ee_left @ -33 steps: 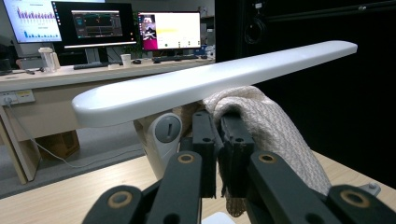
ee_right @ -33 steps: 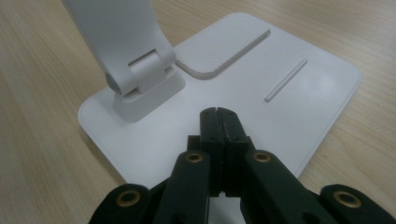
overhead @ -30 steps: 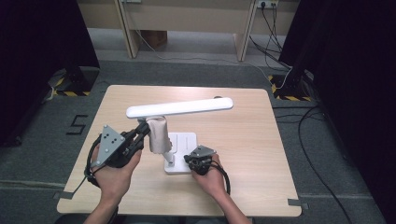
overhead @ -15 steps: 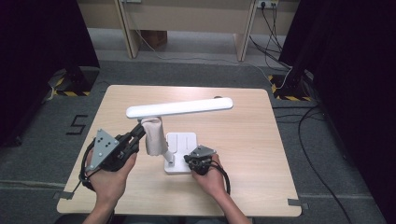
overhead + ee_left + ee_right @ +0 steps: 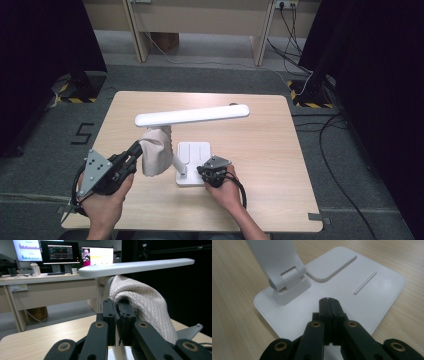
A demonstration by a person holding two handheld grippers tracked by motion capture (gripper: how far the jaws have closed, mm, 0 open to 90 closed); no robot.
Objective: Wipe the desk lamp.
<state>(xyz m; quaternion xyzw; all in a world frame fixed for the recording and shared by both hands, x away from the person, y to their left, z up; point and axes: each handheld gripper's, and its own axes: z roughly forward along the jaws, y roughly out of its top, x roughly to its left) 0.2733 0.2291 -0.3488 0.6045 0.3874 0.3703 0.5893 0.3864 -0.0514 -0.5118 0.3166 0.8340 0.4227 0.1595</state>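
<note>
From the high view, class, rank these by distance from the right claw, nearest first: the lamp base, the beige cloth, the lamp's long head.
1. lamp base: right under the right claw, whose tips rest on its near edge.
2. beige cloth: left of the base, pinched by the left claw.
3. lamp head: the bar farther back, above both.

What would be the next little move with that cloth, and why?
Probably a short wipe with the cloth along the lamp stem. The left gripper is shut on the cloth, which hangs against the stem just under the lamp's long head. The right gripper is shut with its tips over the lamp's base, apparently steadying it.
</note>
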